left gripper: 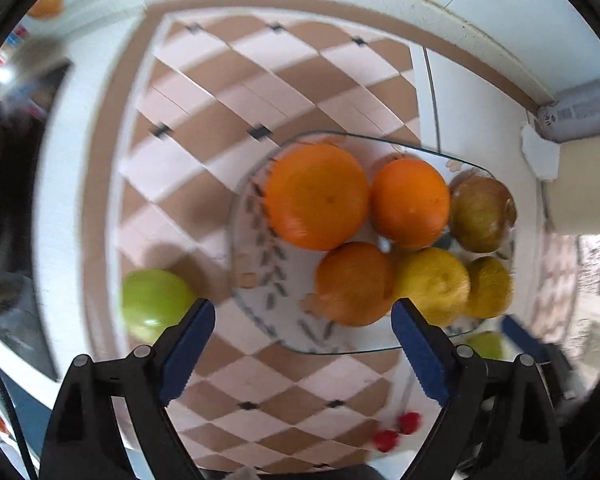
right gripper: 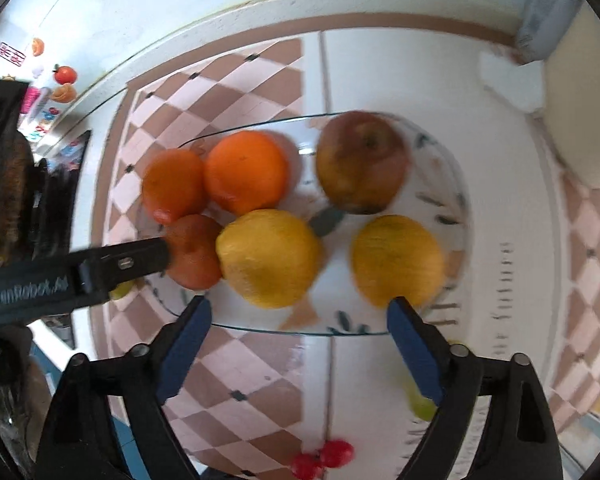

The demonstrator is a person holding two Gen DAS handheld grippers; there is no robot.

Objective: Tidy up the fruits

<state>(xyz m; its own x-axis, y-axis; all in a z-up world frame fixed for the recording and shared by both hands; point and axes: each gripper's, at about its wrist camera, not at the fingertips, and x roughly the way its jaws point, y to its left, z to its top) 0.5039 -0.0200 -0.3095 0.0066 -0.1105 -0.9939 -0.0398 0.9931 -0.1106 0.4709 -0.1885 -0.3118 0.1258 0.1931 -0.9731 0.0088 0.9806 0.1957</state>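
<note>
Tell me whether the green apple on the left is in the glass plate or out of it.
Out. The green apple sits on the checkered tablecloth, beside the patterned glass plate and outside its rim, near the open left gripper.

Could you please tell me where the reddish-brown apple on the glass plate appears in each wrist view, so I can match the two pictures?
Left wrist view: the reddish-brown apple sits at the plate's far right, right of the oranges, above a yellow fruit.
Right wrist view: the same apple lies at upper centre, right of the oranges, near the plate's far rim.
Shared landmark: the glass plate with leaf pattern.
</note>
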